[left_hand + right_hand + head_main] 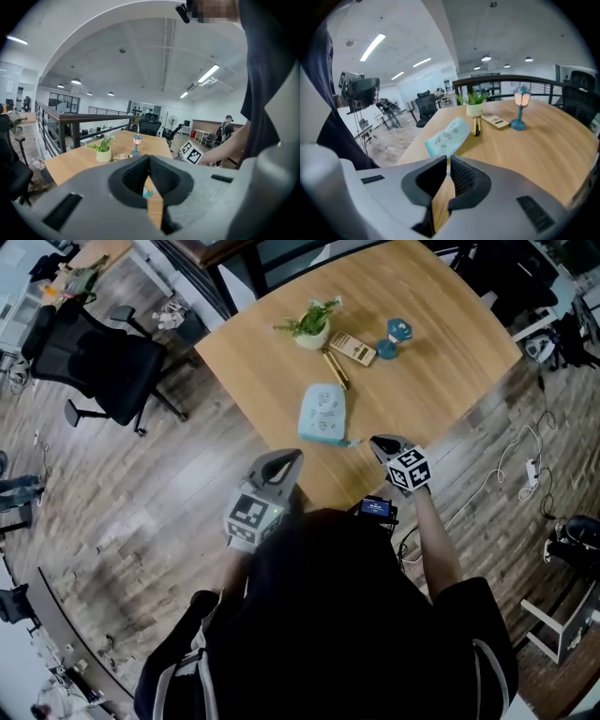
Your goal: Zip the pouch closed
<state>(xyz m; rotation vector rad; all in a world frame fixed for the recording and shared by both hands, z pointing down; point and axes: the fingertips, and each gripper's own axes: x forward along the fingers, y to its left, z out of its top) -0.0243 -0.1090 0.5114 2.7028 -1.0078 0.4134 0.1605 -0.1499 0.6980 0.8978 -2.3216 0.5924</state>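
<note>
- Left gripper [289, 461]: grey moulded shell with ribbed black pads. Its jaws are pressed together on nothing, at the table's near edge.
- Pouch [322, 413]: soft, pale teal, a rounded rectangle with faint print. It lies flat on the smooth wood table [450, 352], at 1 o'clock from the left gripper and 10 o'clock from the right.
- Right gripper [382, 443]: same build, jaws closed and empty, tips near the pouch's near right corner.
- The zip is hard to make out, and the left gripper view shows only a teal sliver behind the jaws.

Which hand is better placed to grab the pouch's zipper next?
Right, probably. The right gripper sits beside the pouch's near corner, where a small tab sticks out. The left gripper is farther back, near the table edge. Both are shut.
</note>
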